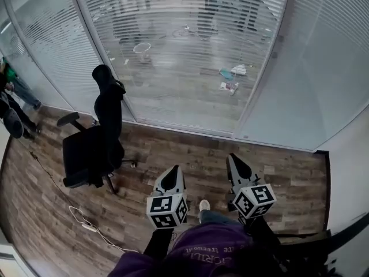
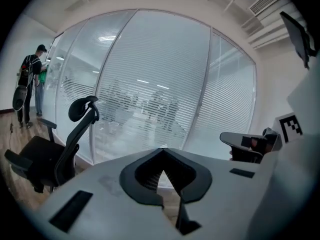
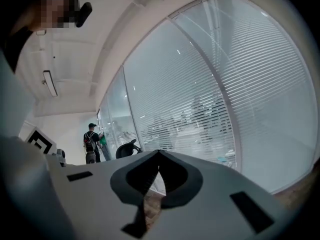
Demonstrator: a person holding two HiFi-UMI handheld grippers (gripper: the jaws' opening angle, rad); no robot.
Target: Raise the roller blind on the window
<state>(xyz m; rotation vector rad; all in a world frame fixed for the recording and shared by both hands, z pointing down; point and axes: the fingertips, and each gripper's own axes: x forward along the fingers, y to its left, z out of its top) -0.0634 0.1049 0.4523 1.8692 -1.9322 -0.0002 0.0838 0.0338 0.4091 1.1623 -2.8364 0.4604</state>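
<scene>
you stand facing a glass wall, seen from above. the blind (image 1: 190,33) fills the upper middle of the head view. it is fully lowered over the centre pane, its slats running side to side and its drop running top to bottom. your left gripper (image 1: 172,171) sits at lower centre, and your right gripper (image 1: 234,158) is just right of it. both point up the frame at the blind, well apart from it, with bare wood floor (image 1: 190,149) between. both sets of jaws are pressed together with nothing in them. the right gripper looks slightly nearer the glass and nearer the upright post (image 1: 262,68) at the pane's right edge. no cord or chain can be made out in any view. an office chair (image 1: 95,146) stands at the left, clear of the way ahead.
</scene>
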